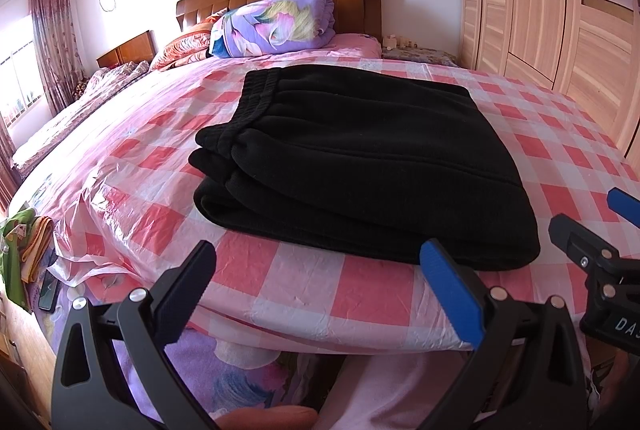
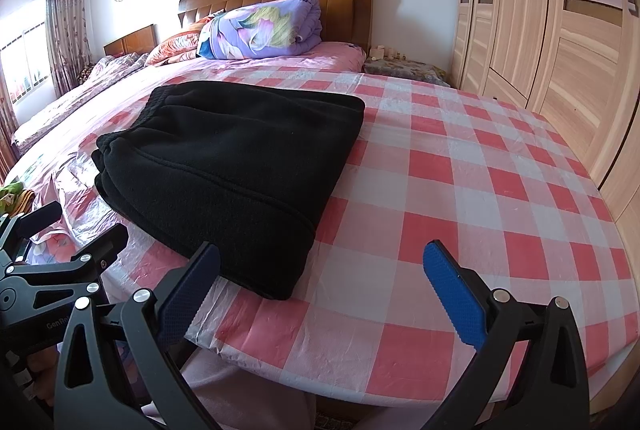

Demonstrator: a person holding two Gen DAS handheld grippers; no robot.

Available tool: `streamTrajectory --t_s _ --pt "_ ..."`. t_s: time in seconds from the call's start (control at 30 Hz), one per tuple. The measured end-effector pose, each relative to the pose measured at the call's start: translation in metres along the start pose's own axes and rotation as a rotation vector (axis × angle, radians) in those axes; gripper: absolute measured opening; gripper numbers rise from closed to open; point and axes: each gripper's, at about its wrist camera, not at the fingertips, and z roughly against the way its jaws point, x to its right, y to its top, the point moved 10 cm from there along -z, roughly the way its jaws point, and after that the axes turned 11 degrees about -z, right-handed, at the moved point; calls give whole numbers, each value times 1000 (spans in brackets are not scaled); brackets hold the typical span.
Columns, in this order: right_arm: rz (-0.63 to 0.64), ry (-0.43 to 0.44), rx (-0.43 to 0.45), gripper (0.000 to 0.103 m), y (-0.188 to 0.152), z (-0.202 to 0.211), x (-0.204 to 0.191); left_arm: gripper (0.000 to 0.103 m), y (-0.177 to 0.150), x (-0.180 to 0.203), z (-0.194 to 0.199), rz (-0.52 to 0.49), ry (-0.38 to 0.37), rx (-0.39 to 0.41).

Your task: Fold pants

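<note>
Small items on the nightstand (image 1: 416, 48) too tiny to identify. Phone (image 1: 49, 295) partly hidden under the plastic sheet (image 1: 280, 282) edge. Green cloth (image 1: 14, 262) cut off at left edge. Right gripper (image 1: 588, 220) cut off at right border in left view. Wardrobe (image 2: 560, 30) cut by frame's dark rim. Pants (image 1: 360, 166) inner layers hidden within folds.

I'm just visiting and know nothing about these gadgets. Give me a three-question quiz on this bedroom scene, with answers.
1. True or false: the left gripper is clamped on the folded black fleece pants.
2. What do the pants lie on?
3. The right gripper is: A open, B shut.

Key: 1 false, it is open and holds nothing. 2 the pink-and-white checked plastic sheet over the bed. 3 A.
</note>
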Motion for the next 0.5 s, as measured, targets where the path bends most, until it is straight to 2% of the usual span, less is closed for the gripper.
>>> streamTrajectory --t_s 0.5 --pt "-10 6 -7 99 -2 0 0 102 2 -9 0 39 1 -5"
